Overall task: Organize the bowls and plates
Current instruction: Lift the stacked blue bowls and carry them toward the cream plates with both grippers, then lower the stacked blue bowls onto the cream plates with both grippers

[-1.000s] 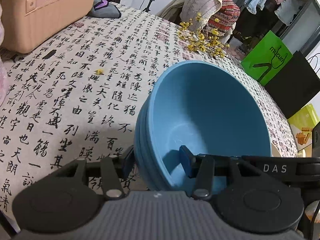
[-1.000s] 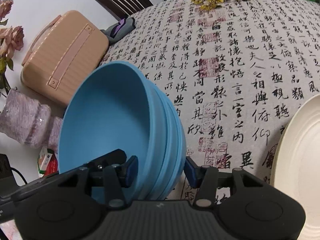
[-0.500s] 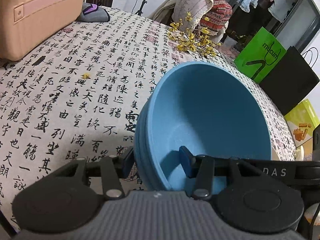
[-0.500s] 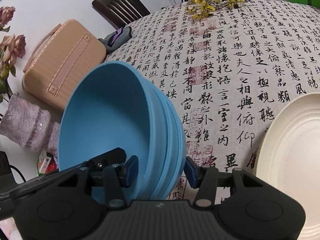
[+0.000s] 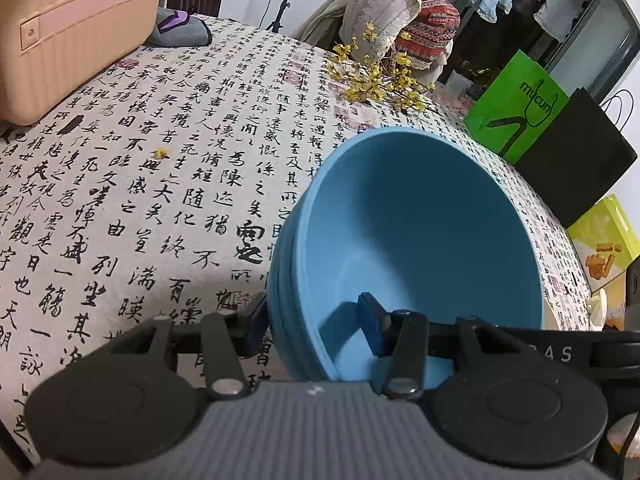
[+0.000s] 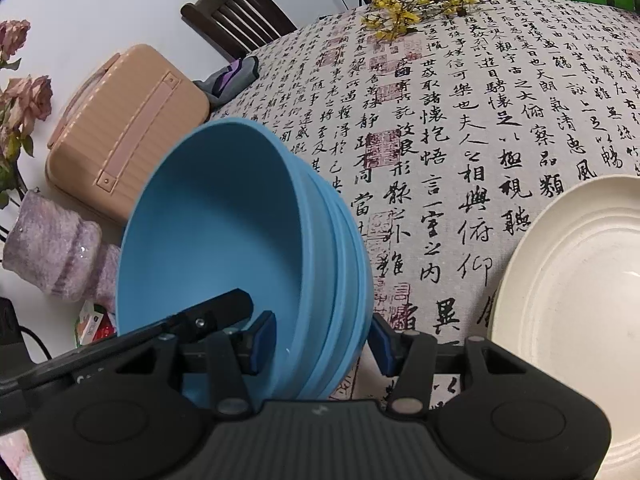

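Observation:
A stack of nested blue bowls [image 5: 416, 240] is held above the table between both grippers. My left gripper [image 5: 316, 326] is shut on the stack's rim, one finger outside and one inside. My right gripper [image 6: 324, 338] is shut on the opposite rim of the same blue bowl stack [image 6: 224, 232], one finger inside and one outside. A cream ribbed plate [image 6: 576, 308] lies on the tablecloth at the right of the right wrist view, just right of the right gripper.
The table wears a calligraphy-print cloth [image 5: 160, 184]. A tan suitcase [image 6: 124, 128] and a grey-purple cloth [image 5: 180, 30] sit at the far side. Yellow flower sprigs [image 5: 376, 80] lie at the back. A pink vase [image 6: 52, 256] stands at left. Green and black bags [image 5: 520, 116] stand beyond the table.
Both grippers have carried the bowl stack along over the table; the suitcase has drawn nearer in the left view and more of the cream plate shows in the right view. The grips are unchanged.

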`<action>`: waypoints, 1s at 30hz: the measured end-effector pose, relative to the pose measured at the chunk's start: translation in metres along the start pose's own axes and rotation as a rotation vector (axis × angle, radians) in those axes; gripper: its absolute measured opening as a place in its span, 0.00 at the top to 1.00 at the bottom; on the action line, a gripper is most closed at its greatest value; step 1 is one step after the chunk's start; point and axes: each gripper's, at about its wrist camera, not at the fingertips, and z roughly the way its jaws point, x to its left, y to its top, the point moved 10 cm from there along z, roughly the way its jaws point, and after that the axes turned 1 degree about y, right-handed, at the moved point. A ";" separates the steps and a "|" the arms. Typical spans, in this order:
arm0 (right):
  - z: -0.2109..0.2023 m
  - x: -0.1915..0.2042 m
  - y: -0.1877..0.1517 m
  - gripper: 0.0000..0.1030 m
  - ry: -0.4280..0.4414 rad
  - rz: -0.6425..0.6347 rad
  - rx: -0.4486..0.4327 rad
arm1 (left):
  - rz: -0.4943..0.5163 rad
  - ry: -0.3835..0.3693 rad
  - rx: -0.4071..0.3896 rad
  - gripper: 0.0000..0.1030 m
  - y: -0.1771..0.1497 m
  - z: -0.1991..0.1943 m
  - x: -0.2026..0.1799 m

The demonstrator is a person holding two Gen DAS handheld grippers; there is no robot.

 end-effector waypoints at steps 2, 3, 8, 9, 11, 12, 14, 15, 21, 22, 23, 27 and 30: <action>-0.002 -0.002 0.000 0.52 0.001 0.004 -0.001 | 0.005 0.001 -0.001 0.53 0.000 0.000 -0.004; -0.003 -0.003 0.000 0.52 0.002 0.004 -0.003 | 0.007 0.001 -0.002 0.53 0.000 -0.001 -0.005; -0.011 -0.010 0.000 0.52 -0.001 0.010 -0.013 | 0.016 -0.003 -0.002 0.53 0.000 -0.001 -0.014; -0.012 -0.011 0.000 0.52 0.000 0.012 -0.015 | 0.018 -0.003 -0.001 0.53 0.000 -0.001 -0.015; -0.014 -0.013 0.001 0.52 -0.001 0.016 -0.018 | 0.022 -0.003 0.000 0.53 0.000 -0.001 -0.019; -0.015 -0.014 0.001 0.52 -0.001 0.018 -0.021 | 0.024 -0.004 -0.001 0.53 0.000 -0.001 -0.020; -0.018 -0.016 0.002 0.52 -0.002 0.021 -0.027 | 0.028 -0.008 -0.001 0.53 0.001 0.000 -0.024; -0.020 -0.017 0.002 0.52 -0.004 0.022 -0.030 | 0.029 -0.010 -0.001 0.53 0.001 0.000 -0.026; -0.028 -0.025 0.003 0.52 -0.008 0.032 -0.043 | 0.044 -0.017 0.001 0.53 0.001 0.001 -0.036; -0.030 -0.027 0.003 0.52 -0.008 0.034 -0.046 | 0.047 -0.018 0.000 0.53 0.001 0.001 -0.038; -0.032 -0.027 0.003 0.52 -0.008 0.035 -0.049 | 0.049 -0.019 -0.001 0.53 0.001 0.001 -0.039; -0.038 -0.032 0.003 0.52 -0.009 0.040 -0.062 | 0.061 -0.025 -0.005 0.53 0.001 0.000 -0.048; -0.044 -0.037 0.002 0.52 -0.009 0.047 -0.070 | 0.071 -0.029 -0.005 0.53 0.001 0.000 -0.054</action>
